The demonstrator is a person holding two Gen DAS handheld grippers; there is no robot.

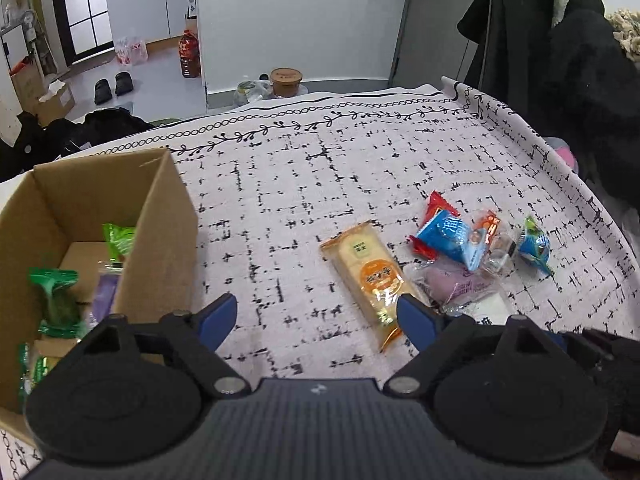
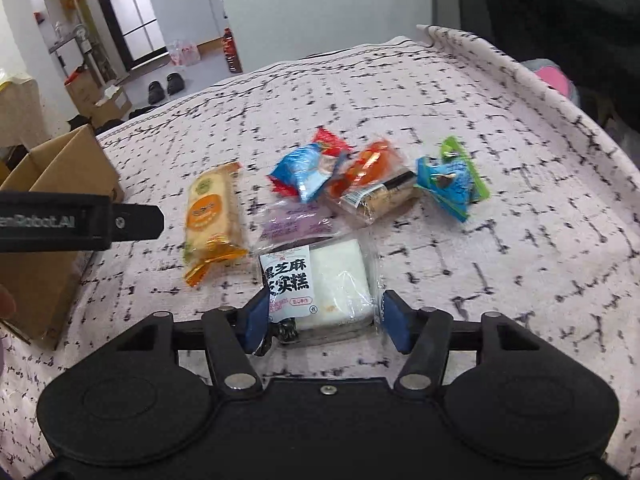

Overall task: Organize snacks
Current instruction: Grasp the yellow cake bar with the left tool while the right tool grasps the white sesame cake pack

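A white sesame-cake pack point(image 2: 328, 280) lies on the patterned tablecloth point(image 2: 500, 128), and my right gripper point(image 2: 326, 314) is shut on it, one blue pad at each side edge. My left gripper point(image 1: 314, 308) is open just above the cloth. The near end of an orange cake pack point(image 1: 368, 276) lies by its right fingertip, untouched. Beyond that sit a blue packet point(image 1: 452, 240), a purple pack point(image 1: 456, 286) and a blue-green candy point(image 1: 534, 244). The open cardboard box point(image 1: 164, 220) at the left holds green packs point(image 1: 56, 292) and a purple one.
Black coats point(image 1: 560, 60) hang past the table's right edge. A brown tub point(image 1: 286, 80) stands behind the far edge. The left tool's black body point(image 2: 80, 220) crosses the right wrist view beside the box point(image 2: 60, 168). Bare cloth lies between the box and the snacks.
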